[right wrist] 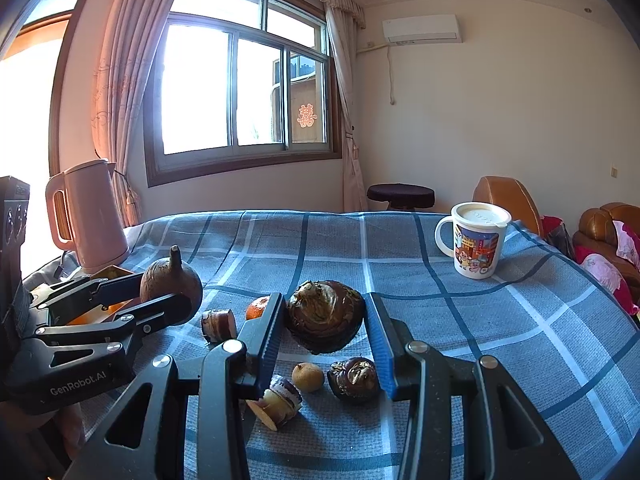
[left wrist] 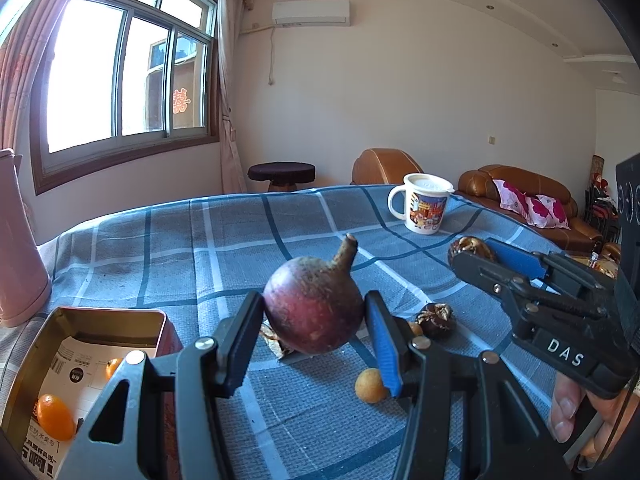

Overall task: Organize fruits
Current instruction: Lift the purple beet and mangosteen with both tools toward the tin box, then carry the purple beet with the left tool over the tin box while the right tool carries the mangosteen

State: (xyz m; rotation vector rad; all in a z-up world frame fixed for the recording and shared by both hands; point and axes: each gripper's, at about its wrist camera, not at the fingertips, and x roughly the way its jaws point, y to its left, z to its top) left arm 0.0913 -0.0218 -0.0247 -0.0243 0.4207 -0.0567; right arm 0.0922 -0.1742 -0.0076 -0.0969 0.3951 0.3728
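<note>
Left wrist view: the counter (left wrist: 224,232) wears a blue plaid cloth, with a cartoon mug (left wrist: 425,208) far right and a pink kettle (left wrist: 20,248) at the left edge. Near left sits an open tin (left wrist: 80,320) with a small orange fruit (left wrist: 56,416) inside. A little yellow fruit (left wrist: 371,385) and a dark water chestnut (left wrist: 436,319) lie on the cloth, right by the tool's right finger. The left tool (left wrist: 314,320) is clamped on a big purple-red fruit with a stem (left wrist: 314,304), held clear of the cloth. The right tool (left wrist: 486,256) comes in from the right, gripping a dark brown piece (left wrist: 466,247).

Right wrist view: the right tool (right wrist: 325,320) is shut on a big dark water chestnut (right wrist: 325,316), pads pressed on both sides. Near it on the cloth lie 1 smaller chestnut (right wrist: 354,378), the yellow fruit (right wrist: 307,377), 2 cut cane-like chunks (right wrist: 280,400) and an orange (right wrist: 258,307). The left tool (right wrist: 168,300) holds its fruit (right wrist: 171,284) at the left, in front of the kettle (right wrist: 90,216).
</note>
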